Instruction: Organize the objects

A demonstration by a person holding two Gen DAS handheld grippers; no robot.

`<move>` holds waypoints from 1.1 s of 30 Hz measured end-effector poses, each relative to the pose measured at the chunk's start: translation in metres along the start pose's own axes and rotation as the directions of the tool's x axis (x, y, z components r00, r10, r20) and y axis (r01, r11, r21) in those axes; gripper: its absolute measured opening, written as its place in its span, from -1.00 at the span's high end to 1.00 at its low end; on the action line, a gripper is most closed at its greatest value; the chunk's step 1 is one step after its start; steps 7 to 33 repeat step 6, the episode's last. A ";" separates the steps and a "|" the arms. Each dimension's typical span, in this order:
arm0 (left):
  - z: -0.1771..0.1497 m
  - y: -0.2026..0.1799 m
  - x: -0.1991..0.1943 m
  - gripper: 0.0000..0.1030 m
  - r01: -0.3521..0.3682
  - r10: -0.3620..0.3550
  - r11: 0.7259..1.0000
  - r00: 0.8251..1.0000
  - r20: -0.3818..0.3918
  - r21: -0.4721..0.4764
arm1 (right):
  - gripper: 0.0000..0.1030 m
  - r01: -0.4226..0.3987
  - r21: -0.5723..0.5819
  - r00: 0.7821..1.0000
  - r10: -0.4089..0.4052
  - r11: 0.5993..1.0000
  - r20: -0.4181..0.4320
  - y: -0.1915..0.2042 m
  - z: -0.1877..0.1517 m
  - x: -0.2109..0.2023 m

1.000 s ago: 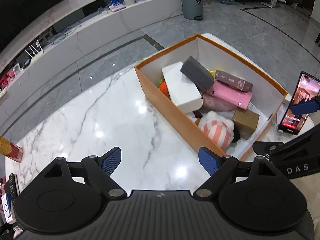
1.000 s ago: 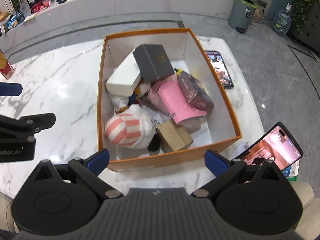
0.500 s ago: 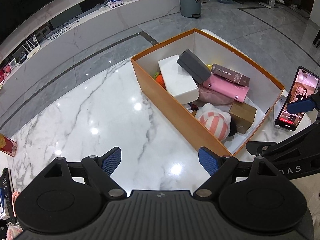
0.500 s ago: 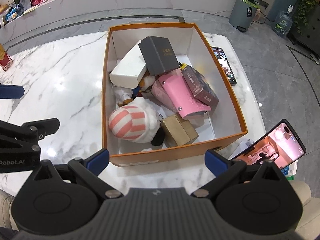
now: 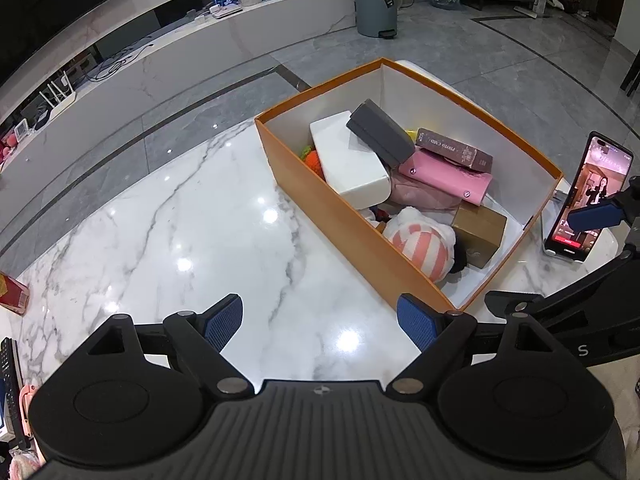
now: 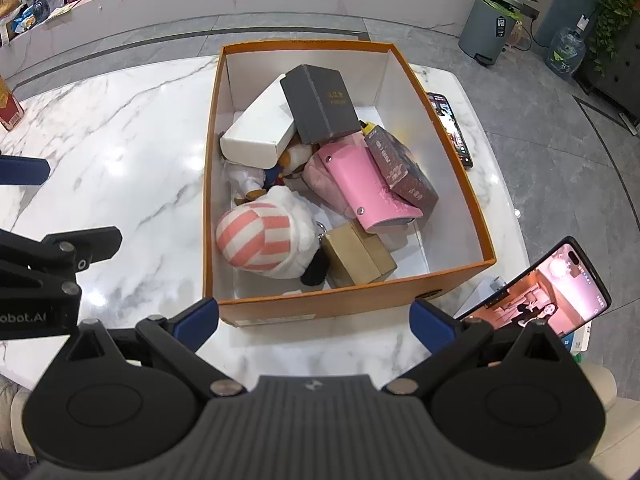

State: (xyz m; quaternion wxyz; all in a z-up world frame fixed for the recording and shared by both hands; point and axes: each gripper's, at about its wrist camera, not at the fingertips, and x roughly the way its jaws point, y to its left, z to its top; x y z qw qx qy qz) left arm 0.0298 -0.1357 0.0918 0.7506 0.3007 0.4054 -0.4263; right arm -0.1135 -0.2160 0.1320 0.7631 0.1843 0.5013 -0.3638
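Observation:
An orange box (image 6: pixel 352 309) (image 5: pixel 340 216) stands on the marble table, filled with a white box (image 6: pixel 260 128), a grey book (image 6: pixel 320 104), a pink wallet (image 6: pixel 368 184), a dark patterned box (image 6: pixel 400 168), a tan carton (image 6: pixel 356 256) and a pink-striped plush (image 6: pixel 260 236). My right gripper (image 6: pixel 316 318) is open, held just short of the box's near wall. My left gripper (image 5: pixel 320 322) is open over bare marble left of the box. Neither holds anything.
A lit phone (image 6: pixel 536 292) leans on a stand at the table's right corner; another phone (image 6: pixel 450 128) lies flat beyond the box. A red packet (image 5: pixel 12 294) sits at the left edge. A grey bin (image 5: pixel 376 4) stands on the floor.
Both grippers have drawn back and risen slightly, so the box appears a little farther in the left wrist view. Both stay open and the box's contents have not moved.

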 end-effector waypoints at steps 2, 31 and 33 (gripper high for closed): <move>0.000 -0.001 0.000 -0.94 0.001 -0.001 1.000 1.000 0.000 0.001 | -0.97 0.001 -0.001 1.000 -0.001 1.000 -0.001 0.001 -0.001 0.000; -0.001 -0.001 0.001 -0.94 -0.001 0.001 1.000 1.000 -0.002 0.001 | -0.97 0.003 -0.004 1.000 -0.003 1.000 -0.005 0.003 -0.002 0.002; -0.001 -0.001 0.001 -0.94 -0.001 0.001 1.000 1.000 -0.002 0.001 | -0.97 0.003 -0.004 1.000 -0.003 1.000 -0.005 0.003 -0.002 0.002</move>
